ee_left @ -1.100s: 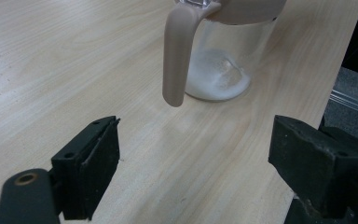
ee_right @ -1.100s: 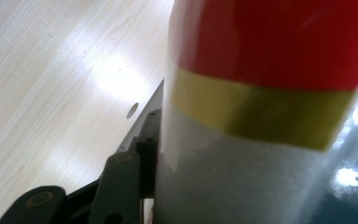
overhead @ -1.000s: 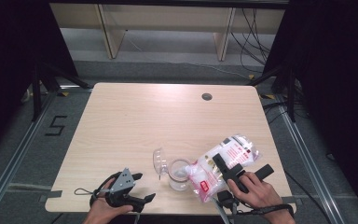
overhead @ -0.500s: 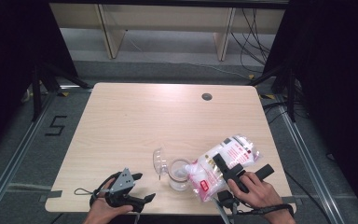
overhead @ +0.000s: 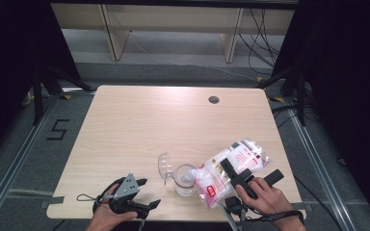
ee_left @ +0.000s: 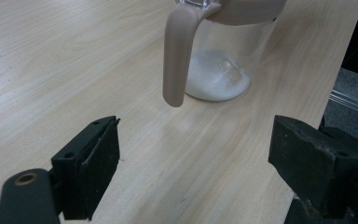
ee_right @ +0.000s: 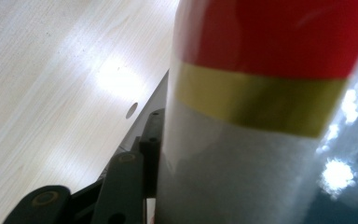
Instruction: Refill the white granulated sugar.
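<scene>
I have the right gripper [overhead: 235,179] clamped on a clear bag [overhead: 231,168] of white granules, tilted so its lower end hangs at the rim of the glass jug [overhead: 185,179] near the 6 o'clock edge of the surface [overhead: 173,125]. The right gripper view puts the bag's red and gold print [ee_right: 270,60] hard against my jaws. In the left gripper view a shallow layer of white granules [ee_left: 216,81] covers the jug's bottom beside its beige handle [ee_left: 177,56], so I judge pouring is under way but well short of full. The jug's clear lid [overhead: 164,164] lies just beside it at 10 o'clock, still off. My left gripper [overhead: 142,195] waits at 8 o'clock of the jug, jaws wide and holding nothing. Left to do, I reckon: more pouring, then the lid.
</scene>
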Action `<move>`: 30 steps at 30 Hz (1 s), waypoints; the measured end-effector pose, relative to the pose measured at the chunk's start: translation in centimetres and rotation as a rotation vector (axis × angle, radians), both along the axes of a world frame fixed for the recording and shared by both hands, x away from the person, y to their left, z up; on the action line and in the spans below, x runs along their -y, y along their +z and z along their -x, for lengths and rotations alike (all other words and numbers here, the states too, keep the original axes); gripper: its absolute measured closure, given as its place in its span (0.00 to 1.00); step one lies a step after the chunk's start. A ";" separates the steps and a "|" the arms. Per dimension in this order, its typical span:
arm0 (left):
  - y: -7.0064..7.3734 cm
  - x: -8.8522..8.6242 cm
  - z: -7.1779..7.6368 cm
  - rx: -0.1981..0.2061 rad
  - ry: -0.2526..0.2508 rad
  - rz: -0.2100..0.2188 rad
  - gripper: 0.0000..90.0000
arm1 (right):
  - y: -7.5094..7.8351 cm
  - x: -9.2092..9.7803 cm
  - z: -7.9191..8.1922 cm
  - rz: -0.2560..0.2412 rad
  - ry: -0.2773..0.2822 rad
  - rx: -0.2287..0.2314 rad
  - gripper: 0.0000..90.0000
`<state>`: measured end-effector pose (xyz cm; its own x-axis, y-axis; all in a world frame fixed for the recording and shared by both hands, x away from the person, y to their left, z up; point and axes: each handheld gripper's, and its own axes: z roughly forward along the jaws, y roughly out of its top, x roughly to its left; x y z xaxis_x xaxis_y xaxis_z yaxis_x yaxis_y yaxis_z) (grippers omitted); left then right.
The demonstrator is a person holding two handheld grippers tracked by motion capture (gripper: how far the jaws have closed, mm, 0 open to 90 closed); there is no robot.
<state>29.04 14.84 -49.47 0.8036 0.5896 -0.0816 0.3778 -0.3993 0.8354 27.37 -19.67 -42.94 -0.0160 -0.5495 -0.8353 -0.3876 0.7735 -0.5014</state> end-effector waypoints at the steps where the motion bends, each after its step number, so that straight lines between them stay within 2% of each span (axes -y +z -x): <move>1: 0.0 0.0 0.0 -0.002 0.001 0.005 0.18 | 0.0 0.0 0.0 0.001 0.002 0.000 0.68; 3: 0.0 0.0 -0.1 0.013 -0.007 -0.002 0.18 | 0.0 0.0 0.0 0.003 0.000 -0.003 0.68; 4: 0.0 0.0 0.0 -0.001 0.003 -0.005 0.18 | -0.1 -0.1 0.0 0.007 0.001 -0.002 0.68; 11: 0.0 0.0 -0.1 0.005 -0.004 -0.006 0.18 | -0.2 -0.2 0.0 0.017 0.005 0.008 0.69; 12: -0.1 0.1 0.0 0.010 0.012 0.009 0.18 | -0.2 -0.2 0.0 0.017 0.006 0.007 0.69; 15: -0.2 0.2 0.0 0.007 0.007 0.017 0.18 | -0.2 -0.4 0.0 0.026 0.010 0.004 0.69; 16: 0.0 0.0 0.0 -0.002 -0.002 -0.004 0.18 | -0.2 -0.4 0.0 0.022 0.012 0.003 0.69; 17: 0.0 0.0 0.0 -0.002 0.002 -0.004 0.18 | -0.2 -0.4 0.0 0.025 0.015 0.006 0.69; 19: 0.0 -0.1 -0.1 0.024 -0.012 -0.011 0.18 | -0.2 -0.5 0.0 0.026 0.013 0.005 0.69; 20: -0.1 0.0 -0.1 0.031 -0.003 -0.007 0.18 | -0.2 -0.5 0.0 0.027 0.013 0.006 0.69; 21: -0.1 0.1 0.0 0.009 0.013 0.007 0.18 | -0.3 -0.5 0.0 0.027 0.014 0.009 0.69; 28: 0.0 0.0 0.0 -0.004 -0.002 -0.001 0.18 | -0.4 -0.6 0.0 0.039 0.021 0.011 0.69; 30: -0.1 0.1 0.1 0.004 0.011 -0.002 0.18 | -0.4 -0.6 0.0 0.040 0.020 0.014 0.69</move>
